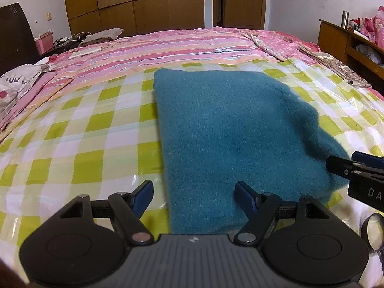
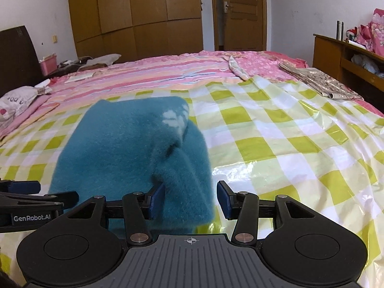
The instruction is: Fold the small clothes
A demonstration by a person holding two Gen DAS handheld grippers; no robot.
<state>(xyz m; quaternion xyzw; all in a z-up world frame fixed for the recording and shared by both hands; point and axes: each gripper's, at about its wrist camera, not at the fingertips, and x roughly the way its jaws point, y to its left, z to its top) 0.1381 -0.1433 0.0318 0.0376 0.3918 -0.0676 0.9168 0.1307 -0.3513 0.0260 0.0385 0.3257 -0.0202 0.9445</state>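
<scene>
Teal fuzzy knitted garment (image 1: 228,129) lies folded on a green-and-white checked plastic sheet (image 1: 84,124) over the bed; left gripper (image 1: 194,192) spread, straddling its near edge, pads clear; right gripper (image 2: 190,198) part-open around a raised fold, grip uncertain

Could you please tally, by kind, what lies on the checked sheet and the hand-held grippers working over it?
Teal sweater: 1
Hand-held grippers, left hand-held gripper and right hand-held gripper: 2
Total: 3, on the checked sheet.
</scene>
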